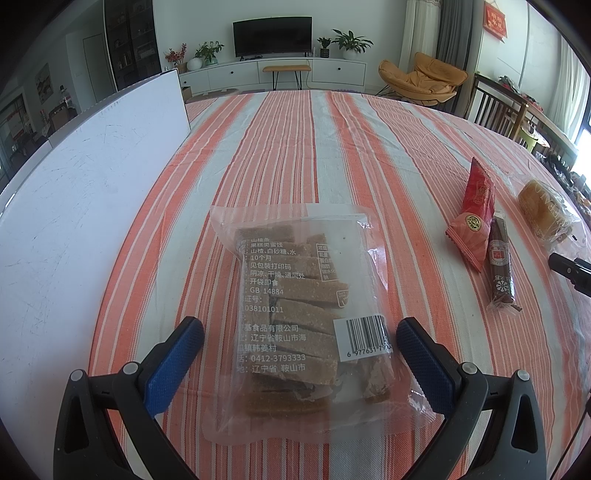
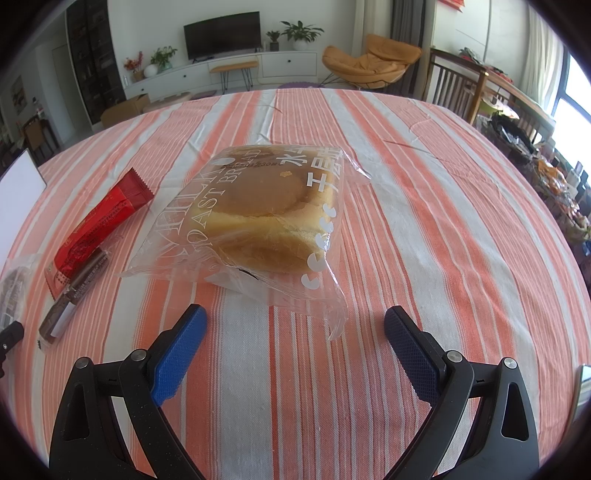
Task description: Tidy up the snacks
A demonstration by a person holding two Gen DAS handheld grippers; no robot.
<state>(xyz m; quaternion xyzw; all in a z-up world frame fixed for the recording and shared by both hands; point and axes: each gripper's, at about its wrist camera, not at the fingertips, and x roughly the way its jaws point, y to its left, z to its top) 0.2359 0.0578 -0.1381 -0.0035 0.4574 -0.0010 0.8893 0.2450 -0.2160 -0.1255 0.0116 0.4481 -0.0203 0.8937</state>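
Two hand-held grippers: one in each hand, both with black arms and blue textured pads, both above the desk.
Left hand-held gripper (image 1: 300,330): the fingers are wide apart and hold nothing; one stands at each side of the near half of a bag, and I cannot tell if the pads touch it.
Bag between the left fingers: clear plastic bag of brown sugared fruit strips (image 1: 295,314), lying flat, with printed text and a barcode label facing up.
Right hand-held gripper (image 2: 295,319): the fingers are also wide apart and empty; they stand just before the near edge of a bread bag, not touching it.
Bread: golden toast bread in a clear plastic bag with white letters (image 2: 258,218), lying flat in front of the right hand-held gripper.
Between the two bags: red foil snack packet with a zigzag end (image 1: 474,206) and thin dark brown stick snack in a clear wrapper (image 1: 500,264), lying side by side and touching.
Desk: covered by an orange and white striped cloth (image 2: 424,221).
Left side: big white flat board (image 1: 74,184) along the edge of the desk.
Behind: living room with black television (image 1: 272,36) and orange lounge chair (image 1: 421,75).
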